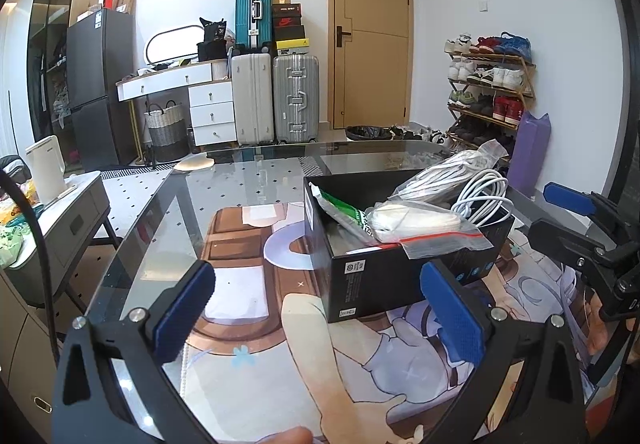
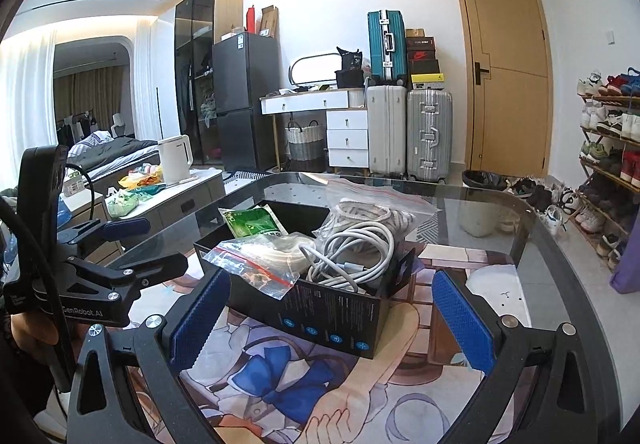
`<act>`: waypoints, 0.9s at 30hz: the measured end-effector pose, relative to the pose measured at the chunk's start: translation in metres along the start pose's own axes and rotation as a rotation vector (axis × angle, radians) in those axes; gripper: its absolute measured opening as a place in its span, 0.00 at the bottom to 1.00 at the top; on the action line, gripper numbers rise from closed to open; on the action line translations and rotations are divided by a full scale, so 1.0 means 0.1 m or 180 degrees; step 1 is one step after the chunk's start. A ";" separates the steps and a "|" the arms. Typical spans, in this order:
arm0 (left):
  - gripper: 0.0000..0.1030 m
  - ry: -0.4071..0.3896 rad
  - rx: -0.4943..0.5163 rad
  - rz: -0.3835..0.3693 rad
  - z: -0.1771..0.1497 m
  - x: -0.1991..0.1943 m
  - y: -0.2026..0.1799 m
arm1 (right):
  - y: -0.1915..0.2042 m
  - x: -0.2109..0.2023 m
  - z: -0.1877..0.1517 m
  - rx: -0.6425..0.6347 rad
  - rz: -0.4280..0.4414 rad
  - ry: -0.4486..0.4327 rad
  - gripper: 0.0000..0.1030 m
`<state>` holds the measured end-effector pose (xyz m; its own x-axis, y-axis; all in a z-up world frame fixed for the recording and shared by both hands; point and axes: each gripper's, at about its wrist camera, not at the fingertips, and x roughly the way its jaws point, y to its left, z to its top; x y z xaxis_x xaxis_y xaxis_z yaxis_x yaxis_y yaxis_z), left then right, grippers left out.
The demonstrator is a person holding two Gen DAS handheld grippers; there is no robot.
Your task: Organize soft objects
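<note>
A black cardboard box [image 1: 384, 276] [image 2: 332, 316] stands on the printed mat on the glass table. It holds a zip bag with a white item [image 1: 416, 224] [image 2: 260, 256], a green packet [image 1: 344, 210] [image 2: 252, 222], a coiled white cable [image 1: 484, 200] [image 2: 352, 252] and a clear bag of white cord [image 1: 452, 168] [image 2: 368, 210]. My left gripper [image 1: 320, 308] is open in front of the box, nothing between its blue pads. My right gripper [image 2: 332, 318] is open too, its pads either side of the box's near corner without touching it. Each gripper shows in the other's view: the right gripper [image 1: 580, 228], the left gripper [image 2: 132, 244].
The glass table [image 1: 248, 172] carries a cartoon-print mat [image 1: 256, 364]. A side table with a white kettle [image 1: 46, 168] stands to the left. Suitcases [image 1: 276, 100], a drawer unit, a door and a shoe rack [image 1: 488, 92] line the far wall.
</note>
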<state>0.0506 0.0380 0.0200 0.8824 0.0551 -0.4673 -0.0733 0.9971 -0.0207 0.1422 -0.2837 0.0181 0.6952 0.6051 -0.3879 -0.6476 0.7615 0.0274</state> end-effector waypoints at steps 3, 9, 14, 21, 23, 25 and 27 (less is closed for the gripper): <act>1.00 -0.0012 0.0016 -0.0003 -0.01 -0.01 0.00 | 0.00 -0.01 0.00 -0.0010 -0.0035 -0.0015 0.99; 1.00 -0.0028 0.0006 -0.0019 -0.01 -0.03 0.00 | 0.02 -0.03 -0.01 -0.0033 -0.0065 -0.0012 0.99; 1.00 -0.0021 -0.0017 -0.0028 -0.01 -0.03 0.00 | 0.02 -0.03 -0.01 -0.0026 -0.0063 -0.0012 0.99; 1.00 -0.0030 -0.0004 -0.0026 0.00 -0.03 0.00 | 0.02 -0.03 0.00 -0.0010 -0.0061 -0.0017 0.99; 1.00 -0.0035 -0.0002 -0.0023 0.00 -0.03 0.00 | 0.02 -0.04 0.00 -0.0009 -0.0065 -0.0020 0.99; 1.00 -0.0038 0.0000 -0.0024 0.00 -0.03 0.00 | 0.02 -0.04 0.00 -0.0011 -0.0066 -0.0024 0.99; 1.00 -0.0038 0.0000 -0.0021 0.00 -0.03 0.00 | 0.02 -0.04 0.00 -0.0010 -0.0065 -0.0023 0.99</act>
<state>0.0476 0.0382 0.0216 0.8883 0.0491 -0.4566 -0.0673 0.9974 -0.0237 0.1383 -0.2846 0.0197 0.7105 0.5912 -0.3817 -0.6342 0.7730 0.0165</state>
